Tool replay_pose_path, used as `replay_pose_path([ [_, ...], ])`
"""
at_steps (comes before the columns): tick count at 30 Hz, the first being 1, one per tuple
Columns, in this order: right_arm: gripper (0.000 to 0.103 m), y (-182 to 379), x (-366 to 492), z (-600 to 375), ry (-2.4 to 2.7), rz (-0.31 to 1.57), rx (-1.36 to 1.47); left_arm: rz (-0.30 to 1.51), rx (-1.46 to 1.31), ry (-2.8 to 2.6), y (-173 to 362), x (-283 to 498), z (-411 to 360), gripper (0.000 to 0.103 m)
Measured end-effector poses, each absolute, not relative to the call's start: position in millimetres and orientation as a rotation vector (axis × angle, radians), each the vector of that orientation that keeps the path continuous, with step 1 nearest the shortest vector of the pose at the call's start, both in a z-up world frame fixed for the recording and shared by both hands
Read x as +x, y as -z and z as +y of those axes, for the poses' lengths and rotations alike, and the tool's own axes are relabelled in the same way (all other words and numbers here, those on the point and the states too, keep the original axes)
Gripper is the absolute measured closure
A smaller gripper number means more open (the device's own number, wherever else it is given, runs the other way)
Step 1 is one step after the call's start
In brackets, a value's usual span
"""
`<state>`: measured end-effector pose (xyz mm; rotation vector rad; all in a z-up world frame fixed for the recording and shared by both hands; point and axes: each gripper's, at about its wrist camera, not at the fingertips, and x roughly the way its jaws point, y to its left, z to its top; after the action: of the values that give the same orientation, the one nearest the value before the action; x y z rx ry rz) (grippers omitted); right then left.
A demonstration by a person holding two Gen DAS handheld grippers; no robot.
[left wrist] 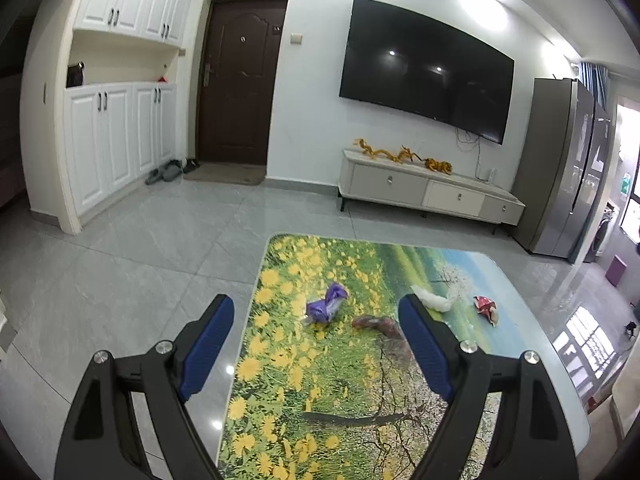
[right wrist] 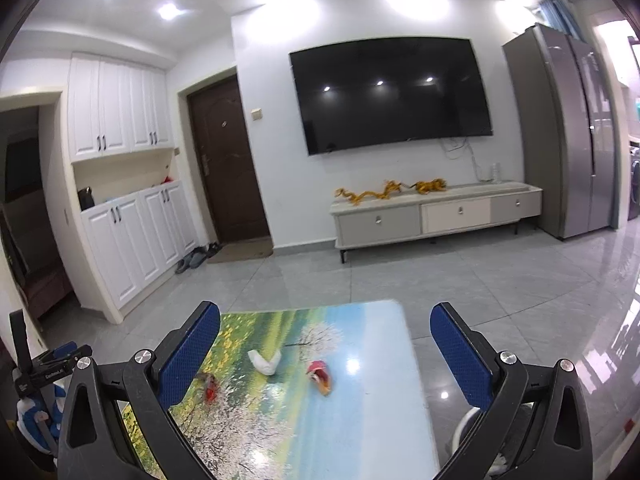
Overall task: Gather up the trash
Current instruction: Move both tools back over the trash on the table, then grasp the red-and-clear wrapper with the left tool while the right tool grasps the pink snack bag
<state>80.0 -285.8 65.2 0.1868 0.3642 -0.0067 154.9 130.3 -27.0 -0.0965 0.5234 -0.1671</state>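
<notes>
Both grippers were held spread and empty above the table (left wrist: 520,344): the left gripper (left wrist: 316,314), the right gripper (right wrist: 325,322). Just beyond, 4 scraps were scattered apart on the tabletop: purple wrapper (left wrist: 326,305), brown wrapper (left wrist: 374,323), white tissue (right wrist: 265,361), red wrapper (right wrist: 320,376). A television (right wrist: 390,94) was mounted on the far wall.

Purple wrapper (left wrist: 326,305), flower-print table (left wrist: 280,360)
</notes>
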Motion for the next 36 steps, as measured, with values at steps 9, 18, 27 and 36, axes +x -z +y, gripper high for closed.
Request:
replay_pose_path([
  [9, 0.000, 0.9, 151.4, -271.0, -0.036, 0.581, 0.185, 0.673, -0.104, 0.302, 74.6, 199.9, 79.7, 0.019],
  [18, 0.018, 74.2, 220.4, -271.0, -0.074, 0.772, 0.155, 0.778, -0.024, 0.337, 120.3, 255.1, 9.5, 0.020],
  [27, 0.035, 125.8, 284.4, -261.8, -0.109, 0.867, 0.125, 0.858, 0.069, 0.279, 160.1, 292.5, -24.0, 0.041],
  [36, 0.069, 148.3, 293.5, -262.4, -0.118, 0.905, 0.162, 0.907, 0.006, 0.408, 169.3, 285.9, -31.3, 0.092],
])
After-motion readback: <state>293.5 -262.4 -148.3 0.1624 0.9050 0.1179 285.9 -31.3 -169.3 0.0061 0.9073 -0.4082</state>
